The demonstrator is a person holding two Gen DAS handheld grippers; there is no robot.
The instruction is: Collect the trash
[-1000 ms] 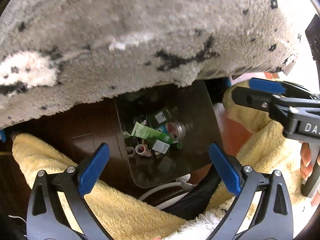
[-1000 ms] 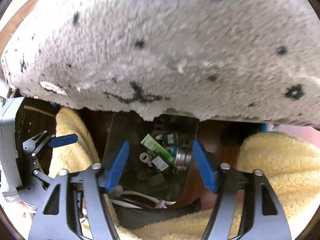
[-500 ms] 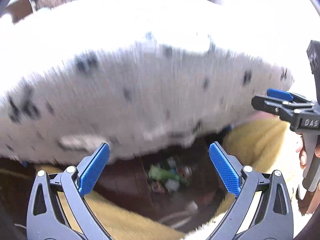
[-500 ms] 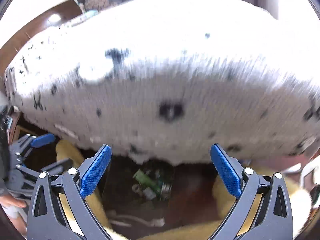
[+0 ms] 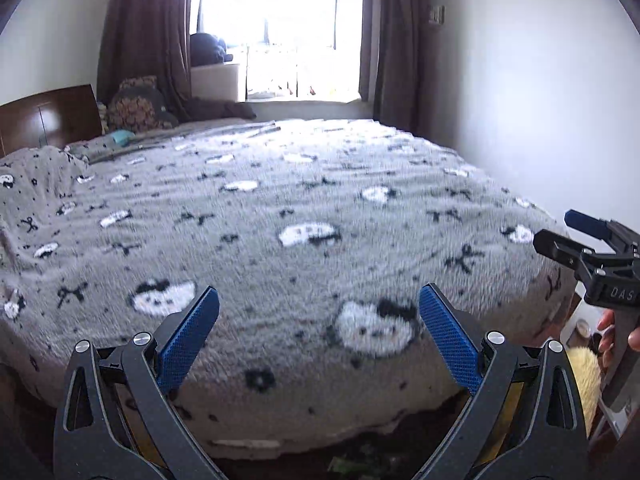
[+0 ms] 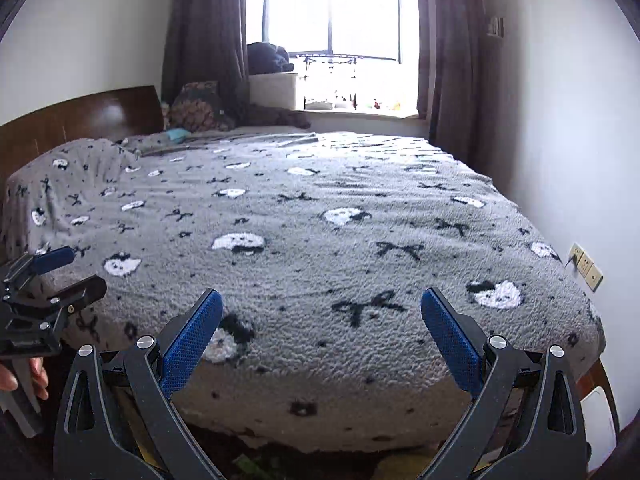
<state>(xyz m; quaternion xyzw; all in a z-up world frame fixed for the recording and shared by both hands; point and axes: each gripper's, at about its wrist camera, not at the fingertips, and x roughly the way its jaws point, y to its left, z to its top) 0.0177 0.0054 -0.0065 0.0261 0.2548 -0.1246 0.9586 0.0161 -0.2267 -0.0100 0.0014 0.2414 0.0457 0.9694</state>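
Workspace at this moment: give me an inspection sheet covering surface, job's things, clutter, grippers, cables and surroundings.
Surface: bed under a grey fleece blanket with white cat faces and black bows; nothing lies on its near half.
Job's things: a green scrap of trash shows at the bottom edge, below the bed's foot; the rest is hidden.
Clutter: patterned cushion and a teal item at the headboard end.
Grippers: left gripper open, empty; right gripper open, empty.
Cables: nothing seen.
Surroundings: bright window, dark curtains, wooden headboard, wall sockets at right.
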